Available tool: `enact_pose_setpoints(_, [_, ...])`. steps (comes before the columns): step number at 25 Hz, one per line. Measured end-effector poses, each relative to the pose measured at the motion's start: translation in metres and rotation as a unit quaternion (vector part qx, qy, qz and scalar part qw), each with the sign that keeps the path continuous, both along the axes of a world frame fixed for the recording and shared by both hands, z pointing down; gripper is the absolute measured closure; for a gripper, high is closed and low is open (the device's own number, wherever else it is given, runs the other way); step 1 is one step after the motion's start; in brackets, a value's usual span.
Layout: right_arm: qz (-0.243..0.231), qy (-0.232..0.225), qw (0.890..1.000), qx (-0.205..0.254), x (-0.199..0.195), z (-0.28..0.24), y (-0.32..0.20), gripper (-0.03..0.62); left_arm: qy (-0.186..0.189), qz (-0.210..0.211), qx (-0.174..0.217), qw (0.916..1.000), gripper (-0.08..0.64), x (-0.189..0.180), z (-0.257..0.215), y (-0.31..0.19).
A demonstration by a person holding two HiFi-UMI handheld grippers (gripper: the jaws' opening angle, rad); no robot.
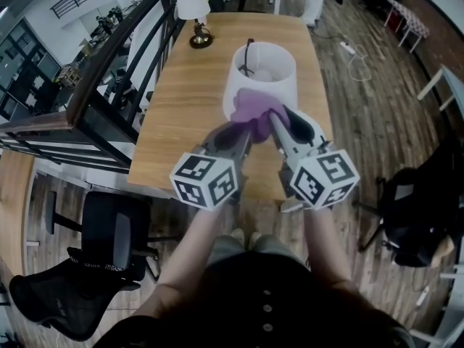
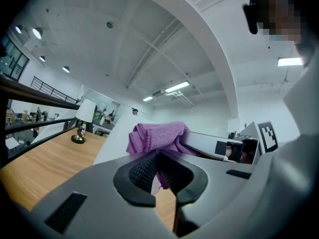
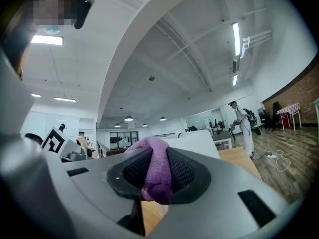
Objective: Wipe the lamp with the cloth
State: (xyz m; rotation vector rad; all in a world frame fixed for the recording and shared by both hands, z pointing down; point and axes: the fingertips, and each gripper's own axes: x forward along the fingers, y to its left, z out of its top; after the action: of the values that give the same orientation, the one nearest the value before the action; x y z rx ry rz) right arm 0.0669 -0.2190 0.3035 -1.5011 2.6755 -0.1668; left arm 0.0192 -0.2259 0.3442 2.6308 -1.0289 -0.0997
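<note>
A large white lamp shade [image 1: 262,69] stands on the wooden table [image 1: 174,122], with its black stem showing inside. A purple cloth [image 1: 255,114] is bunched against the shade's near side. Both grippers hold it: my left gripper [image 1: 243,135] is shut on its left part and my right gripper [image 1: 278,125] on its right part. In the left gripper view the cloth [image 2: 157,136] sits over my left gripper [image 2: 159,159], a strip pinched between the jaws, with the shade [image 2: 115,136] behind. In the right gripper view the cloth [image 3: 158,168] fills my right gripper [image 3: 158,183].
A small table lamp [image 1: 194,13] with a brass base stands at the table's far left end. A dark railing [image 1: 109,71] runs along the left. A black office chair [image 1: 101,259] is at the near left, a black bag [image 1: 417,220] on the floor to the right. A person in white [image 3: 244,124] stands far off.
</note>
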Motion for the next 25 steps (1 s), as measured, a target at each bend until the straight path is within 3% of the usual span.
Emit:
enact_pose_setpoints(9, [0.03,-0.002,0.998,0.05,0.023,-0.041,-0.003,0.514,0.012,-0.008,0.042,0.999,0.549,-0.002,-0.035,-0.014])
enact_pose_setpoints(25, [0.06,-0.006,0.998,0.024,0.039,-0.02,-0.02,0.515,0.0,0.011,0.034,0.9994,0.549,0.018,-0.03,-0.02])
